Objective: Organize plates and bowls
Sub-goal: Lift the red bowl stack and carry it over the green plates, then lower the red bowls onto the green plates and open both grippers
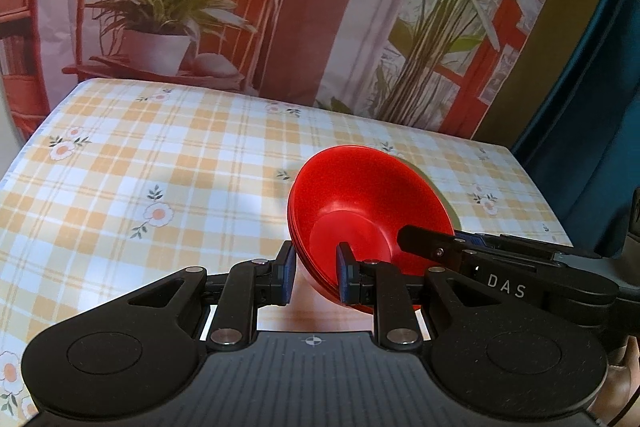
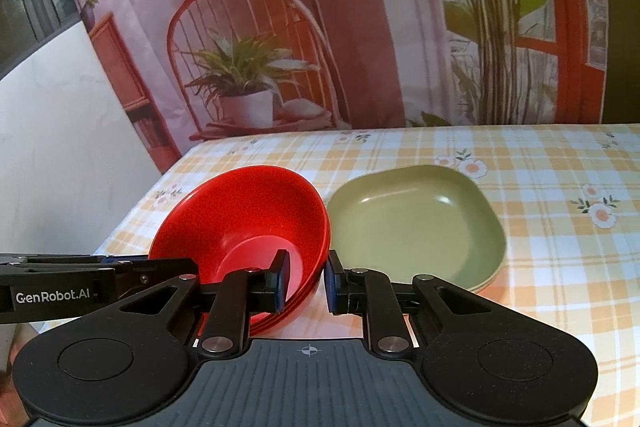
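Left wrist view: the left gripper (image 1: 314, 273) straddles the near-left rim of the stack of red bowls (image 1: 360, 199); one blue-padded finger sits outside the wall, the other inside; the gap between them is wider than the rim, so I judge them not clenched, though contact is hard to read
Bowls, left view: several nested rims show at the edge; the stack tilts up toward 12 o'clock, seemingly propped by the two tools at its low side; it rests on the bench (image 1: 160, 163) with its checked, flowered cloth
Right tool, left view: the right gripper (image 1: 416, 239) enters from 3 o'clock, its tip lying over the bowl's inner wall; whether it pinches cannot be told here

Right wrist view: the right gripper (image 2: 306, 277) has one finger inside the red bowls (image 2: 248, 211) and one outside at the 3 o'clock rim; the gap looks loose, released rather than clamped
Plates, right view: the stack of green plates (image 2: 416, 223) lies flat just beside the bowls at 3 o'clock; rims nearly touch
Left tool, right view: the left gripper (image 2: 160, 269) reaches in from 9 o'clock
Judgement: both sides are braced probably to steady or shift the stack evenly
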{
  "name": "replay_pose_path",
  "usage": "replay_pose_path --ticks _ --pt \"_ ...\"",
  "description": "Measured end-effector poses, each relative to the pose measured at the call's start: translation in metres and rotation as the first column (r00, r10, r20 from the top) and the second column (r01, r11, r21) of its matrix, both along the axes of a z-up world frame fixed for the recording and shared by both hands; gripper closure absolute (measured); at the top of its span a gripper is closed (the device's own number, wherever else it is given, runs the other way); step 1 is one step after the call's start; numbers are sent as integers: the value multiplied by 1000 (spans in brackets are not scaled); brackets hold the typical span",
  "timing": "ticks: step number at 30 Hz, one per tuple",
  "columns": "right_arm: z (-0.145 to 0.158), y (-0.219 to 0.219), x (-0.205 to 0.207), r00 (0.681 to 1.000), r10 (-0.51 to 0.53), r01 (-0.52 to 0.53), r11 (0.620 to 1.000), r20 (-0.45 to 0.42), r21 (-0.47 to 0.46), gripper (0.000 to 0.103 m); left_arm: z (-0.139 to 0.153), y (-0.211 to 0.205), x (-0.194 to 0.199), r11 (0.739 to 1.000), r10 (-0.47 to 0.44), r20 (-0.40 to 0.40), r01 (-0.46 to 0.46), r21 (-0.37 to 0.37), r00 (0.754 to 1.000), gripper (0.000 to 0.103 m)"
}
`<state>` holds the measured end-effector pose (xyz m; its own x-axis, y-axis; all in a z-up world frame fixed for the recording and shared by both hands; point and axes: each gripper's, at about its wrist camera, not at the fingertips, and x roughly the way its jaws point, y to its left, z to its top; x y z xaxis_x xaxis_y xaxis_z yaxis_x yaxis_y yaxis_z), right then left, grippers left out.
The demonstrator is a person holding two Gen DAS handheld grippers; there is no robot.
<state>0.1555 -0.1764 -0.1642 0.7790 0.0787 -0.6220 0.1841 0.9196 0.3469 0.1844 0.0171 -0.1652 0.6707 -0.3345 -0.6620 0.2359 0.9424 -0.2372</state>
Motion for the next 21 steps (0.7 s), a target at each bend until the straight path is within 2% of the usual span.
replay_pose_path --ticks 21 --pt "-11 -50 -14 995 -101 99 992 20 72 87 0 -42 19 997 -68 -11 68 31 998 80"
